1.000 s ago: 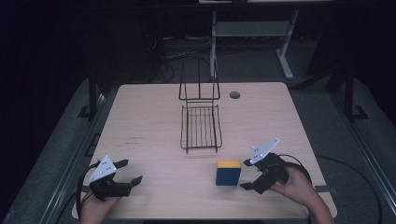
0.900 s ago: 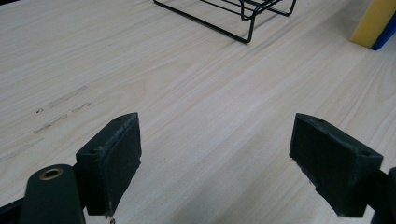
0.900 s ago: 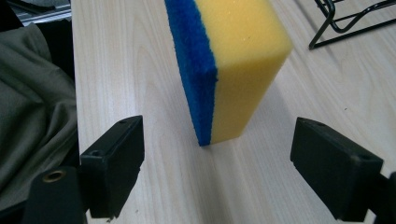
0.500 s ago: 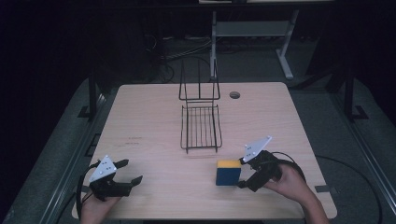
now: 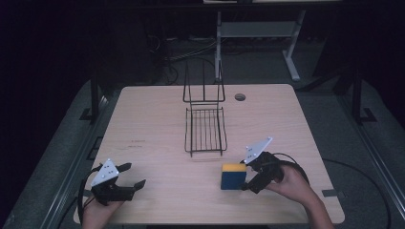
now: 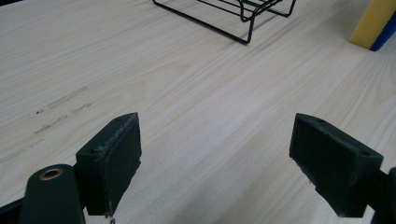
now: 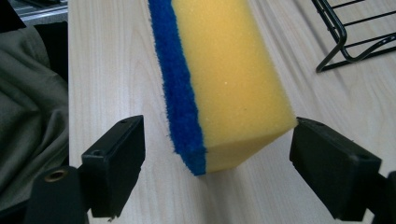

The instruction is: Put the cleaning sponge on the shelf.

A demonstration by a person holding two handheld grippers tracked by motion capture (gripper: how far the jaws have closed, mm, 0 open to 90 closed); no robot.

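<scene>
While the black wire rack [image 5: 205,128] sits low and open in the middle of the pale wooden table [image 5: 153,119], with its tall back frame standing on the far side, the yellow foam sponge with a blue scouring layer [image 5: 233,176] stands on edge just in front of the rack and a little to its right, yellow face up. That upright pose seems to suit a sideways pinch, and the right gripper [image 5: 251,177] is placed for exactly that: its jaws are spread wide, one on the blue side and one on the yellow side of the sponge's near end, neither visibly pressing on it in the right gripper view. The hand [image 5: 291,183] behind it lies low to the tabletop, probably so the jaws meet the sponge around mid-height. Well to the left of the rack and nearer the front edge, the left gripper [image 5: 129,175] rests with its jaws also apart over bare wood, holding nothing; it looks parked out of the way, pointed toward the rack, whose foot and the sponge's corner show far off in the left gripper view.
</scene>
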